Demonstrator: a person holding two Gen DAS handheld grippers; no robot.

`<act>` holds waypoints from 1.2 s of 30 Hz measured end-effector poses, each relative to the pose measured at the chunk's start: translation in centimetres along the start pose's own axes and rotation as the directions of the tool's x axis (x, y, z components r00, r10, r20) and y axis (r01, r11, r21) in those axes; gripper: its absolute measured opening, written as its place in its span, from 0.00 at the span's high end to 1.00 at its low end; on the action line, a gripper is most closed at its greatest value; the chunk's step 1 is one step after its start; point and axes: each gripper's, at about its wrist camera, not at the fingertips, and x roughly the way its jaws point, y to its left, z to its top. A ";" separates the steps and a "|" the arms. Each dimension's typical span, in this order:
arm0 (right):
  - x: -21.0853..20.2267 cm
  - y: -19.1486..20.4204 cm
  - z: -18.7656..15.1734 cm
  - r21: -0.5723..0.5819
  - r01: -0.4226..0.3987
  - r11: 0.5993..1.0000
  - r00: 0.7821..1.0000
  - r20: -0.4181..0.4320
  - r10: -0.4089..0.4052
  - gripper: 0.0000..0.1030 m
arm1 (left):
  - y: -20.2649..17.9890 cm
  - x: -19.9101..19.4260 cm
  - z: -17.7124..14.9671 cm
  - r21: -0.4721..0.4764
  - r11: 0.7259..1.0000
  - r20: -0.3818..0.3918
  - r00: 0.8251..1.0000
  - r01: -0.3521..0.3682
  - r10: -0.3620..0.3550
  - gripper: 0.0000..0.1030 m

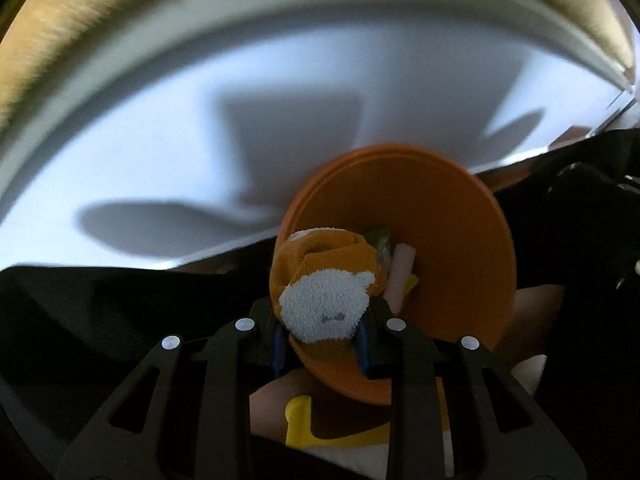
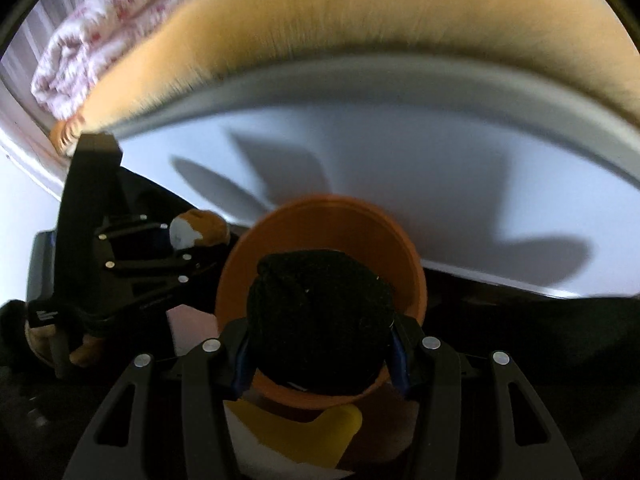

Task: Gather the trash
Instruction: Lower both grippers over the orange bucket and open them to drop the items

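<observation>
Orange bin (image 2: pixel 404 256): between both grippers, below them; already contains wrappers (image 1: pixel 384 248).
Black sock bundle (image 2: pixel 320 312): clamped in right gripper (image 2: pixel 320 354), over bin opening.
Orange-white sock (image 1: pixel 324 304): clamped in left gripper (image 1: pixel 322 342), at bin rim.
Progress: both items judged pending release.

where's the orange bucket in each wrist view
Left wrist: orange bucket right of centre, behind the orange-and-white sock in the left gripper.
Right wrist: low centre, behind the black bundle.
Shared landmark: white surface behind it.
</observation>
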 end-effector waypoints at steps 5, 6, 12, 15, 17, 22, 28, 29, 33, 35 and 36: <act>5.4 -0.7 0.6 0.022 0.009 1.000 0.993 -0.119 -0.006 0.50 | 0.1 4.9 0.7 -0.010 1.000 -0.136 0.991 -0.019 0.018 0.75; 6.3 -0.8 0.5 0.022 0.013 1.000 0.989 -0.145 -0.010 0.50 | 0.1 5.6 0.7 -0.010 1.000 -0.159 0.987 -0.022 0.020 0.75; 9.1 -1.7 -0.5 0.040 0.043 0.998 0.968 -0.248 -0.031 0.50 | 0.1 6.7 0.6 -0.001 0.999 -0.200 0.979 -0.036 0.036 0.75; 9.2 -2.1 -0.6 0.059 0.044 0.997 0.966 -0.255 -0.027 0.49 | 0.1 6.9 0.6 -0.004 0.999 -0.214 0.976 -0.038 0.036 0.75; 9.3 -2.1 -0.7 0.060 0.046 0.997 0.965 -0.261 -0.029 0.49 | -0.1 6.8 0.5 -0.002 0.999 -0.219 0.975 -0.040 0.038 0.75; 9.4 -2.1 -0.9 0.056 0.048 0.997 0.963 -0.268 -0.032 0.45 | -0.5 6.8 0.5 -0.003 0.999 -0.217 0.975 -0.047 0.045 0.66; 8.8 -2.7 -0.1 0.097 0.053 0.994 0.972 -0.234 -0.029 0.30 | -1.4 6.6 0.5 0.021 0.998 -0.201 0.978 -0.056 0.059 0.32; 8.5 -2.9 -0.3 0.106 0.053 0.993 0.974 -0.224 -0.028 0.29 | -1.4 6.5 0.5 0.025 0.997 -0.191 0.979 -0.074 0.077 0.30; 7.3 -3.3 -1.3 0.136 0.056 0.989 0.979 -0.200 -0.028 0.27 | -1.2 6.1 0.4 0.006 0.998 -0.176 0.983 -0.055 0.055 0.30; 6.9 -3.5 -1.4 0.145 0.058 0.988 0.982 -0.186 -0.030 0.26 | -1.0 5.9 0.3 -0.001 0.999 -0.172 0.984 -0.041 0.041 0.30; 6.5 -3.6 -1.5 0.149 0.057 0.987 0.984 -0.178 -0.030 0.26 | -0.9 5.6 0.1 -0.002 0.999 -0.169 0.985 -0.036 0.036 0.30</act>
